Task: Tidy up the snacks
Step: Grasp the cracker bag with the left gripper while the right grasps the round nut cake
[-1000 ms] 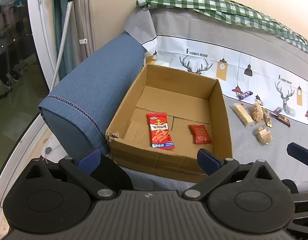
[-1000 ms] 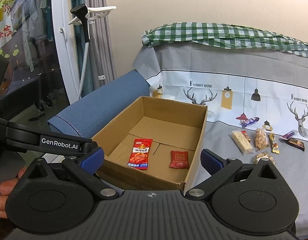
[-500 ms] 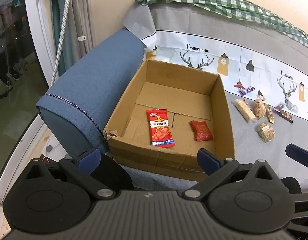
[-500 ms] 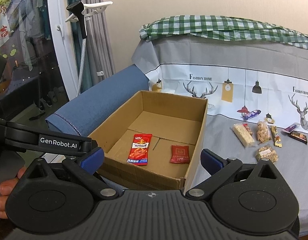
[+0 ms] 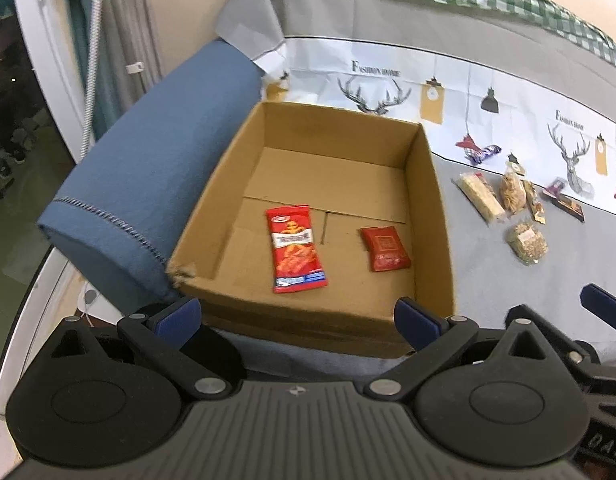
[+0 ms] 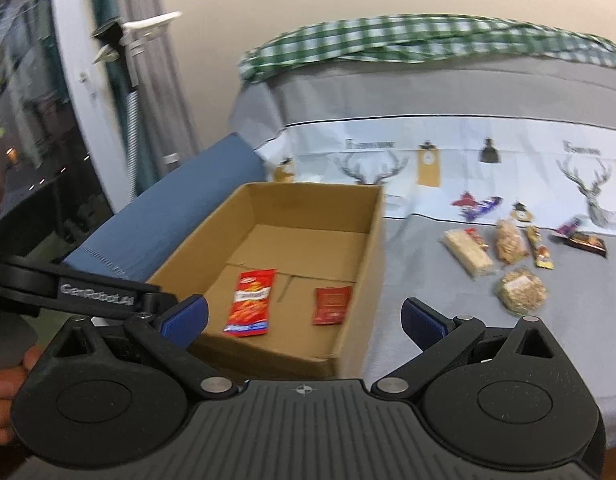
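An open cardboard box [image 5: 432, 184] [image 6: 372, 240] sits on the grey sofa cover. Inside lie a long red snack packet [image 5: 295, 248] [image 6: 251, 298] and a small dark red packet [image 5: 384, 248] [image 6: 332, 305]. Several loose snacks lie to the right of the box: a pale rice bar [image 5: 478, 196] [image 6: 468, 256], a round oat cake [image 5: 526, 240] [image 6: 520, 292], a noodle pack [image 6: 508, 240] and a blue candy [image 6: 478, 206]. My left gripper [image 5: 297, 316] is open and empty before the box's near wall. My right gripper [image 6: 303, 318] is open and empty near the box's front right corner.
A blue sofa armrest [image 5: 147, 160] runs along the box's left side. A printed deer cover [image 6: 468, 160] hangs over the backrest, with a green checked cloth [image 6: 388, 40] on top. A glass door and curtain [image 5: 47, 80] stand at the left.
Both grippers have moved closer to the box and shifted right. The right wrist view is blurred from motion. Both stay open and empty.
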